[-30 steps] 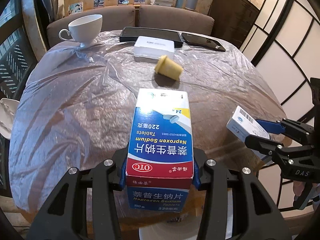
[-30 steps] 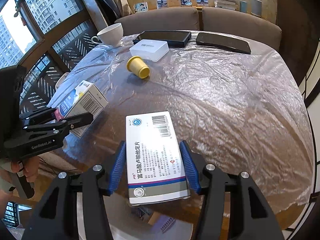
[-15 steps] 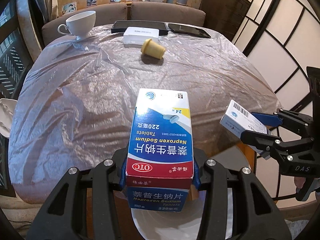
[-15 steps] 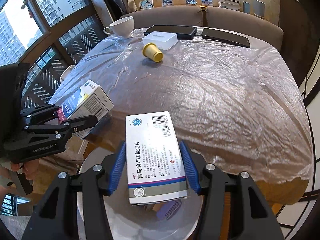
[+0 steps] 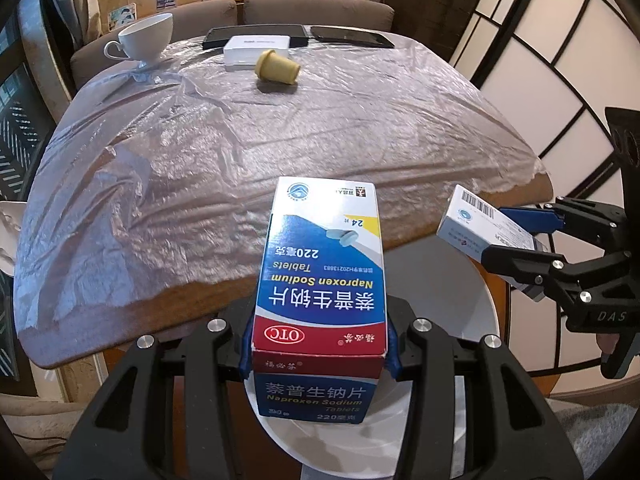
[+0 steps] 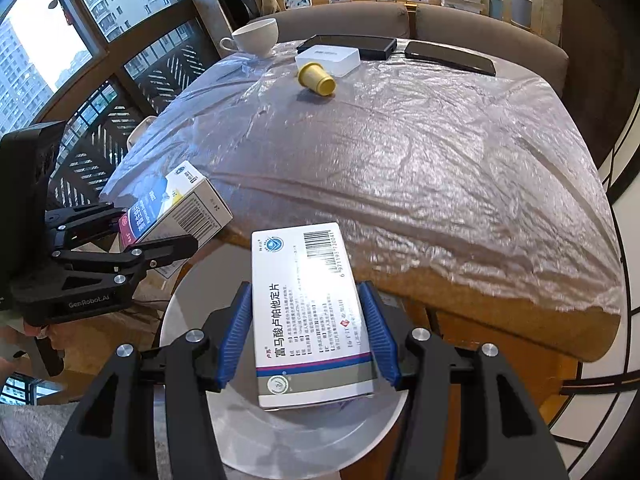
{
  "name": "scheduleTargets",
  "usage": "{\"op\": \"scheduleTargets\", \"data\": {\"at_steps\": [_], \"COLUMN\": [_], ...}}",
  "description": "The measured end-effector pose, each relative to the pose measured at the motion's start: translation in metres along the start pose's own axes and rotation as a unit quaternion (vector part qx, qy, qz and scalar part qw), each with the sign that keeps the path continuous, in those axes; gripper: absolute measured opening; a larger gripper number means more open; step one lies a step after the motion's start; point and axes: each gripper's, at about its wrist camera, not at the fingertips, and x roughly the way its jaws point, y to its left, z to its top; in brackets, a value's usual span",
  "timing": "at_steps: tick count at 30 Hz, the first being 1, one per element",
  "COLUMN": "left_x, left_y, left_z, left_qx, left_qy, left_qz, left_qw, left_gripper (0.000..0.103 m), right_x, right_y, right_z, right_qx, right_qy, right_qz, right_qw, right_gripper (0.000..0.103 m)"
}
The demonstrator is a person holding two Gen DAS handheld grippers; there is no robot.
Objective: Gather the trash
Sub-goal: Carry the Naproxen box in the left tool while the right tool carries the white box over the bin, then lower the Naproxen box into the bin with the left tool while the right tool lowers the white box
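Observation:
My left gripper (image 5: pixel 320 344) is shut on a blue and white Naproxen Sodium box (image 5: pixel 324 276), held over a round white bin (image 5: pixel 476 308) below the table's near edge. My right gripper (image 6: pixel 308 336) is shut on a flat white medicine box (image 6: pixel 308 312), held over the same bin (image 6: pixel 192 320). Each gripper shows in the other's view: the right one (image 5: pixel 520 240) with its box (image 5: pixel 480 228), the left one (image 6: pixel 132 236) with its box (image 6: pixel 180 208). A yellow cap-like cup (image 5: pixel 278 66) lies on its side far back on the table; it also shows in the right wrist view (image 6: pixel 316 78).
The table (image 5: pixel 200 160) is covered with crinkled clear plastic. At its far end stand a white teacup (image 5: pixel 146 40), a white box (image 5: pixel 256 50), a black tablet (image 5: pixel 256 34) and a dark phone (image 5: pixel 352 36). A sofa runs behind. Windows at left, a lattice screen (image 5: pixel 560 60) at right.
Both grippers have pulled back from over the table to beyond its near edge, each keeping its box. The white bin has come into full view beneath them.

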Motion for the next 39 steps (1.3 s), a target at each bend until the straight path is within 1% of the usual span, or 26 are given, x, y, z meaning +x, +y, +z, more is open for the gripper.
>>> {"op": "scheduleTargets", "data": {"at_steps": [10,18,22,27,32,39], "left_x": [0.0,0.005,0.006,0.015,0.024,0.032], "left_y": [-0.008,-0.016,-0.021,-0.024,-0.023,-0.024], "left_z": [-0.014,-0.024,-0.03,-0.036,-0.044,-0.054], "left_qx": [0.021,0.043,0.054,0.054,0.055,0.053], "left_qy": [0.019,0.037,0.039,0.051,0.065,0.076], "left_qz": [-0.006,-0.01,-0.014,-0.018,-0.014,-0.009], "left_qw": [0.9996,0.9983,0.9977,0.9971,0.9962,0.9957], "left_gripper": [0.048,0.048,0.048,0.048,0.048,0.048], "right_x": [-0.005,-0.001,0.005,0.012,0.018,0.026], "right_y": [0.001,0.004,0.004,0.004,0.006,0.005], "right_z": [-0.013,-0.018,-0.022,-0.027,-0.036,-0.044], "right_qx": [-0.007,-0.015,-0.016,-0.015,-0.02,-0.018], "right_qy": [0.013,0.025,0.035,0.045,0.057,0.07], "right_qz": [-0.002,-0.001,0.001,0.003,0.0,-0.003], "right_qw": [1.0,1.0,0.999,0.999,0.998,0.997], "right_gripper": [0.053,0.053,0.053,0.053,0.053,0.053]}}
